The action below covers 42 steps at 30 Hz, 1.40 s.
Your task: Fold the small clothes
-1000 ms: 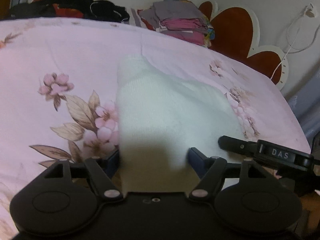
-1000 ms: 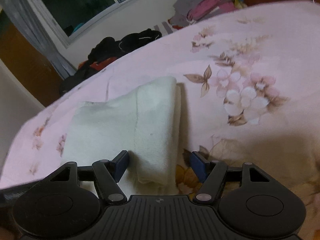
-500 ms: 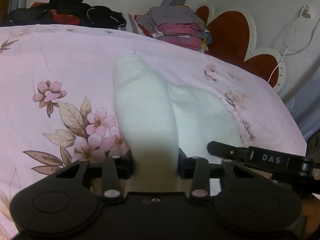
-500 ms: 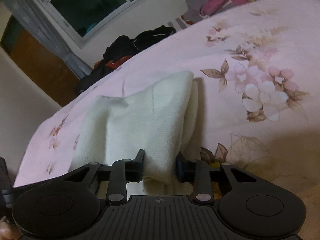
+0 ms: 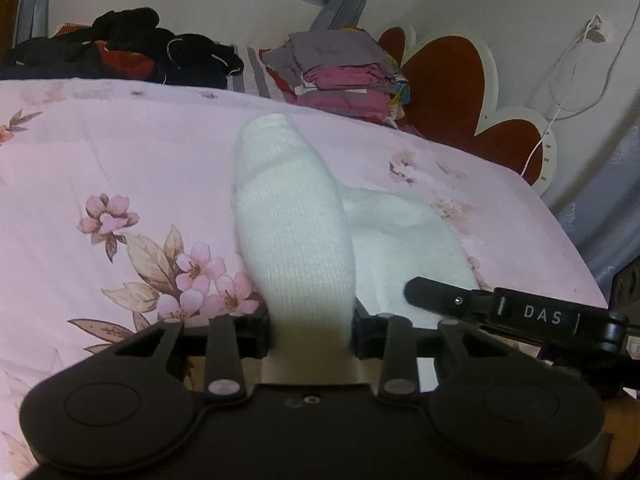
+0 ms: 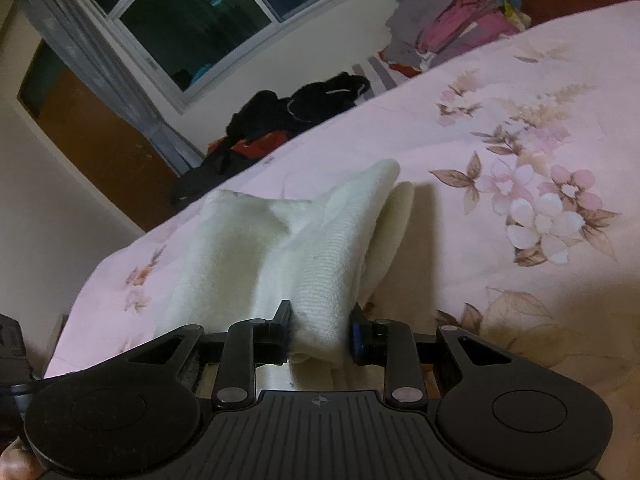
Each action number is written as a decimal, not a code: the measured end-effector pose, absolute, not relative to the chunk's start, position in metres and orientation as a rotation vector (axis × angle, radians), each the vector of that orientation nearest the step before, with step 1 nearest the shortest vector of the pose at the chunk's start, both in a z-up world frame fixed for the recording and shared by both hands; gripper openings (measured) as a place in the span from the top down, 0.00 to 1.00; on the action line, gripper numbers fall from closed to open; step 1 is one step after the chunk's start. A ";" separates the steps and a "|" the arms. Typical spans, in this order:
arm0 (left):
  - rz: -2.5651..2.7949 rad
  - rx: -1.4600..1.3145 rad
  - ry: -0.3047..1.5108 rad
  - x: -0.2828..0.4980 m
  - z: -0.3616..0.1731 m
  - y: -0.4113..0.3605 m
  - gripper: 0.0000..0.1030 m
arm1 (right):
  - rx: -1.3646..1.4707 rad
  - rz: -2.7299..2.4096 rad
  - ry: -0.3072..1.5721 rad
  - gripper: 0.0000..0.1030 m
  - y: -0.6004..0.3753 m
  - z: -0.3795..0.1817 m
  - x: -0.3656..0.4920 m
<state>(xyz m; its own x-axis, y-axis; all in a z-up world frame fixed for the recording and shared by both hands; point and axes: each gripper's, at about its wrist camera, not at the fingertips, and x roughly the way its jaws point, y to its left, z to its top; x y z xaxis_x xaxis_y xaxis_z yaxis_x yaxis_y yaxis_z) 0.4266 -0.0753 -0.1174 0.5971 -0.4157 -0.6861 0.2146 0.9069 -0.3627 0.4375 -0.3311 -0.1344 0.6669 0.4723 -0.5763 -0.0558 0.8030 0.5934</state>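
A small white knitted garment [image 5: 292, 232] lies on a pink flowered bedspread [image 5: 120, 160]. My left gripper [image 5: 312, 334] is shut on its near edge, and the pinched part rises in a narrow ridge away from me. My right gripper [image 6: 320, 338] is shut on the same white garment [image 6: 320, 256] at its other near corner, lifting a fold off the bedspread [image 6: 520, 120]. The right gripper's body [image 5: 520, 314] shows at the right of the left wrist view. The rest of the garment sags on the bed between the grippers.
A stack of folded clothes [image 5: 344, 76] sits at the far edge of the bed, also in the right wrist view [image 6: 460, 16]. A heap of dark clothes [image 5: 132, 52] lies at the far left. A red headboard [image 5: 460, 100] and a window [image 6: 192, 20] are behind.
Both grippers were open around the garment's edge a second ago; both have shut on it and lifted it slightly, gathering the cloth into ridges.
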 end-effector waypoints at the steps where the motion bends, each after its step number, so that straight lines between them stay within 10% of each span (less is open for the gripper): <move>1: -0.371 -0.252 0.853 0.426 -0.115 -0.074 0.66 | 0.575 0.323 0.789 0.73 -0.329 -0.131 0.437; 42: -0.261 -0.318 0.822 0.407 -0.101 0.313 0.66 | 0.534 0.418 0.812 0.73 0.081 -0.114 0.453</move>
<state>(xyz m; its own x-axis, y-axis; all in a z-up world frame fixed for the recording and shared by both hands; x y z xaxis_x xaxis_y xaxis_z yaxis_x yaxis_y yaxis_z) 0.4067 0.3127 -0.1010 0.6534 -0.3471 -0.6728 0.1037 0.9214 -0.3746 0.4533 0.0814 -0.1142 0.6206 0.5412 -0.5673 -0.1467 0.7909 0.5941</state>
